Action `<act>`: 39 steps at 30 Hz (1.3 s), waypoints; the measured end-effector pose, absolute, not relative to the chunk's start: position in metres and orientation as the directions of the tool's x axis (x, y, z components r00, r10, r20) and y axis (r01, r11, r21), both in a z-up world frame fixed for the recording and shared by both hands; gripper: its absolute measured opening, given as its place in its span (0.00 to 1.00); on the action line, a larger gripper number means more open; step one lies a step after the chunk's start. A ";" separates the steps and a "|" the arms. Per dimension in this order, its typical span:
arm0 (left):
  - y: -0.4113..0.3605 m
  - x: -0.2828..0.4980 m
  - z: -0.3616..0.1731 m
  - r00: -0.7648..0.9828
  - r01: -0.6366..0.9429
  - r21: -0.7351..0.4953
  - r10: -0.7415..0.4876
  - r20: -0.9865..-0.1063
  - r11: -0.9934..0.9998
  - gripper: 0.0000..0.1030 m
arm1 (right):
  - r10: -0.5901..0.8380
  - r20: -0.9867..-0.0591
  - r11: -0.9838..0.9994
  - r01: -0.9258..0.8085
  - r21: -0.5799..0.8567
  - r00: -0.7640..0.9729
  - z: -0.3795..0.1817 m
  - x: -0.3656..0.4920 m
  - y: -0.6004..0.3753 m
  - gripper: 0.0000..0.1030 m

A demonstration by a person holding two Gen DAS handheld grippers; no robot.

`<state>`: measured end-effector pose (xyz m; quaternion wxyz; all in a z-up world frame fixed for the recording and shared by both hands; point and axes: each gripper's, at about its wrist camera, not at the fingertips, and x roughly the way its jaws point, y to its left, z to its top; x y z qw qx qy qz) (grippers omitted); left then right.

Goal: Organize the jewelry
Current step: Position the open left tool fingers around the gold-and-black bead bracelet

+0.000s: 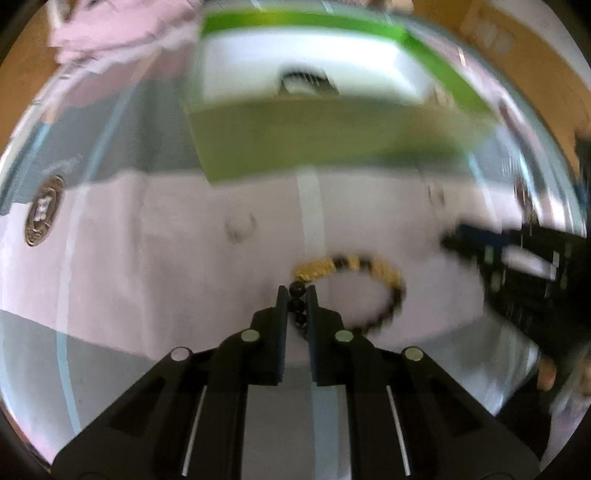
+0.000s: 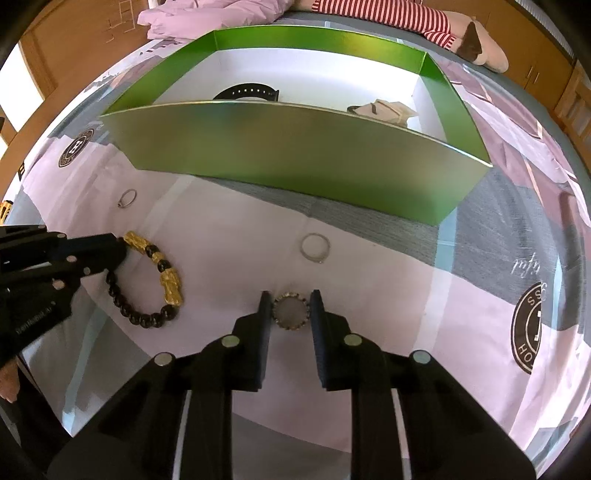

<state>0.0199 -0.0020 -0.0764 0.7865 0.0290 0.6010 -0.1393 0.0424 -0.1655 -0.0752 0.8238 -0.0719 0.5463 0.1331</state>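
Note:
A bracelet of black beads and gold charms (image 2: 147,284) lies on the pink and grey bedsheet. My left gripper (image 1: 297,291) is shut on its black beads; it shows blurred in the left wrist view (image 1: 354,269). The left gripper also shows at the left of the right wrist view (image 2: 118,254). My right gripper (image 2: 290,299) is open, its fingers either side of a round gold-rimmed brooch (image 2: 290,310) lying on the sheet. A green box (image 2: 295,147) with a white inside stands beyond, holding a black watch strap (image 2: 247,90) and a cream item (image 2: 384,110).
Two thin silver rings lie on the sheet, one in the middle (image 2: 315,247), one far left (image 2: 127,198). Crumpled pink bedding (image 2: 207,18) and a red-striped soft toy (image 2: 406,18) lie behind the box. Wooden furniture surrounds the bed.

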 end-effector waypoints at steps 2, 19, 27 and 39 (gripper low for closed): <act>-0.006 0.014 -0.075 0.208 0.311 -0.116 -0.187 -0.960 0.943 0.12 | 0.144 -0.920 0.955 -0.296 0.032 0.364 -0.076 0.044 -0.166 0.20; -0.037 0.022 -0.076 0.380 0.399 0.066 -0.100 -0.920 0.914 0.21 | 0.152 -0.923 0.956 -0.291 0.046 0.353 -0.077 0.044 -0.171 0.21; -0.035 0.023 -0.078 0.366 0.394 0.076 -0.080 -0.927 0.916 0.34 | 0.148 -0.924 0.955 -0.293 0.041 0.353 -0.078 0.044 -0.172 0.21; -0.024 0.028 -0.083 0.384 0.326 0.119 -0.016 -0.923 0.938 0.68 | 0.141 -0.923 0.956 -0.291 0.032 0.359 -0.076 0.043 -0.170 0.21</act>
